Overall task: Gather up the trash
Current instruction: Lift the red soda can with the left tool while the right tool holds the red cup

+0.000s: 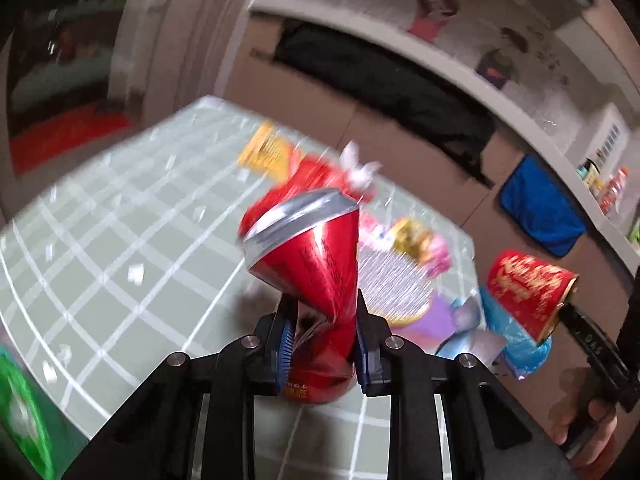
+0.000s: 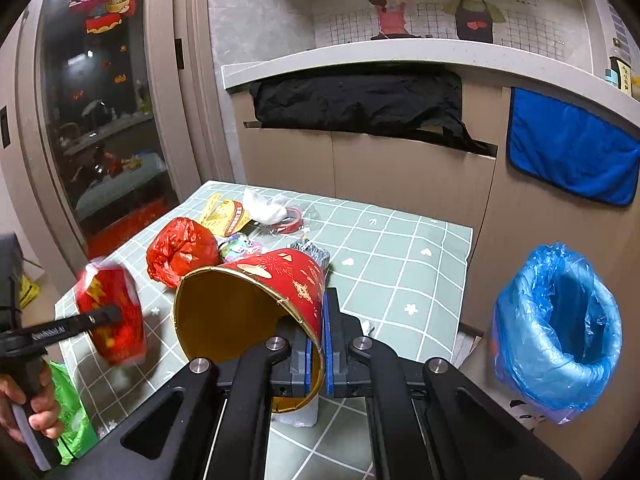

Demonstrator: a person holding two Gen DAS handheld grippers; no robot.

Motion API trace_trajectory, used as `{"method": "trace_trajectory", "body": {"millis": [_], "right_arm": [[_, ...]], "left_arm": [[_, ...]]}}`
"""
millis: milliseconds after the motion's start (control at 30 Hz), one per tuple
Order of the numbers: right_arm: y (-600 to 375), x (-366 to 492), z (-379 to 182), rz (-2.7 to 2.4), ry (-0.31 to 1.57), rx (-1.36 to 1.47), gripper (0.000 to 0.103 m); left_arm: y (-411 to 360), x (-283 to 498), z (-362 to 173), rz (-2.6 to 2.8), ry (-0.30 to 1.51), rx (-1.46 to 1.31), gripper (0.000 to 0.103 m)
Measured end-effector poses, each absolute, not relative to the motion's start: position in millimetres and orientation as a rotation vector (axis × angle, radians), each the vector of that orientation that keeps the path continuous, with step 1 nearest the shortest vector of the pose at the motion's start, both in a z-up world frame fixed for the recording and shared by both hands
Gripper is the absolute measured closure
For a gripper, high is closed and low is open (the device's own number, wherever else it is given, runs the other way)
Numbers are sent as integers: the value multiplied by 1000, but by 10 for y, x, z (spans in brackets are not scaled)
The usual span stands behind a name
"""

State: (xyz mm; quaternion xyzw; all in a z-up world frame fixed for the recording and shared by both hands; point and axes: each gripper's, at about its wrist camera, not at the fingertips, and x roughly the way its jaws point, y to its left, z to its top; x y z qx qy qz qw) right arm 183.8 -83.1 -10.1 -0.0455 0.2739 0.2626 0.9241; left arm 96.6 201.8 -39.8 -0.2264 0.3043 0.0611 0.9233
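My left gripper [image 1: 322,312] is shut on a crushed red drink can [image 1: 316,256] and holds it above the table; the can also shows blurred in the right wrist view [image 2: 112,312]. My right gripper [image 2: 318,316] is shut on the rim of a red and gold paper cup [image 2: 256,304], lifted over the table; the cup also shows in the left wrist view [image 1: 528,292]. A bin lined with a blue bag [image 2: 560,332] stands on the floor to the right of the table. More trash lies on the table: a red plastic bag [image 2: 180,248], a yellow wrapper [image 2: 228,216], white tissue [image 2: 264,204].
The table has a green checked cloth [image 2: 400,256]. A green bag [image 2: 72,412] hangs at its left front. A brown counter wall with a black cloth [image 2: 360,100] and a blue towel [image 2: 572,148] stands behind. A glass door [image 2: 100,120] is to the left.
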Motion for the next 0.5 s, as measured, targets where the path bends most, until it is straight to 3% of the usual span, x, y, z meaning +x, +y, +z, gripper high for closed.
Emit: {"method": "trace_trajectory", "body": {"millis": [500], "right_arm": [[-1297, 2160, 144, 482, 478, -41, 99]], "left_arm": [[1227, 1691, 391, 8, 464, -283, 77]]}}
